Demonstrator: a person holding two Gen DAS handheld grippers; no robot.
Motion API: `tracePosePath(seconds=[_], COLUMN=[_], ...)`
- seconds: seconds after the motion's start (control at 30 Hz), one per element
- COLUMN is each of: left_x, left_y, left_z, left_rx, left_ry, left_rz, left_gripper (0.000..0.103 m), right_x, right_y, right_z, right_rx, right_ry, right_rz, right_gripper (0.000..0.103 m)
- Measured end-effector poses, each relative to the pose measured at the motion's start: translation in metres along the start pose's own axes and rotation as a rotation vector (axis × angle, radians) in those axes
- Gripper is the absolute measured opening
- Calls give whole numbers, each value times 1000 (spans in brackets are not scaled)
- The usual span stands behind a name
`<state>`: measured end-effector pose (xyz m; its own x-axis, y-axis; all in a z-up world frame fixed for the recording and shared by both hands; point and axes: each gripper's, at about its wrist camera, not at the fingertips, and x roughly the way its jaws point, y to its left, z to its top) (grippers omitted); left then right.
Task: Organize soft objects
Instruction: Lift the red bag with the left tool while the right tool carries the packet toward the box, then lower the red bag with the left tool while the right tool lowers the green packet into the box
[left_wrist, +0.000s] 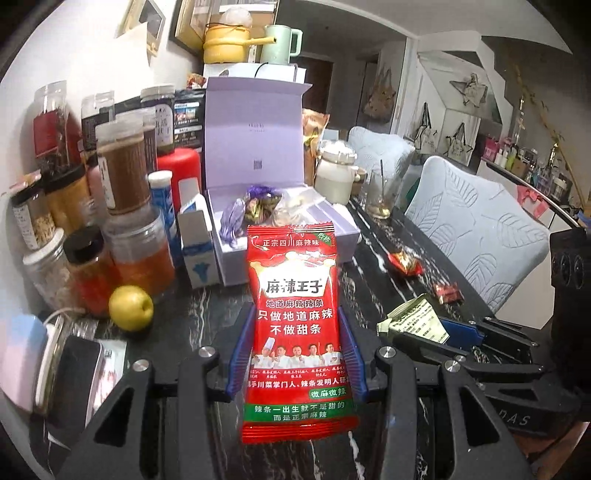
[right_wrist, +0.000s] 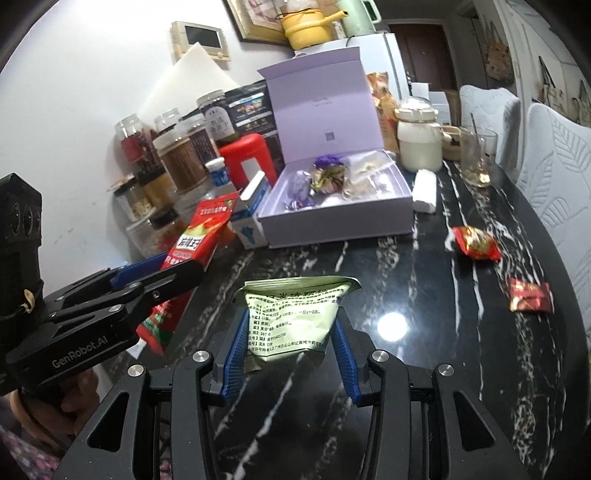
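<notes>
Left gripper (left_wrist: 295, 354) had its blue pads clamped on both sides of a red spicy-strip snack packet (left_wrist: 295, 325), which stood upright between the fingers with its top poking well past the tips and its bottom hanging below them. Right gripper (right_wrist: 290, 347) was closed the same way on a pale green sachet (right_wrist: 291, 317), crumpled at the lower end, so the print was only half readable. From the right wrist view the left gripper (right_wrist: 155, 273) showed side-on, with the red packet (right_wrist: 192, 254) tilted up out of it over the left side of the black marble table (right_wrist: 424, 387). Straight ahead of both tools sat an open lilac gift box (right_wrist: 334, 218) with its lid standing up, holding purple wrapped sweets (right_wrist: 301, 184) plus some clear-wrapped bits I couldn't really make out. Two small red candy packs (right_wrist: 476, 243) lay apart near the table's right edge. Jars (left_wrist: 125, 173) crowded the left edge, overlapping each other, with a yellow apple (left_wrist: 131, 307) in front of them.
</notes>
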<state>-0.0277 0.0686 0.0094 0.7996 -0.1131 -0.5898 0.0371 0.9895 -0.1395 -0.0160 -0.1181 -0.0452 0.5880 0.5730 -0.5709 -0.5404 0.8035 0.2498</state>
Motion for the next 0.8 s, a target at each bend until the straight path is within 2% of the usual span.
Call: tracePosePath(seconds=[0.8], left_x=[43], left_y=[8], left_z=[93], left_rx=[1], left_ry=[-121], left_rz=[-22], left_gripper=[44], right_x=[18], right_y=[-13], right_z=[104], right_rx=[-87], right_ry=[-108], right_rz=[-13], right_gripper=[43])
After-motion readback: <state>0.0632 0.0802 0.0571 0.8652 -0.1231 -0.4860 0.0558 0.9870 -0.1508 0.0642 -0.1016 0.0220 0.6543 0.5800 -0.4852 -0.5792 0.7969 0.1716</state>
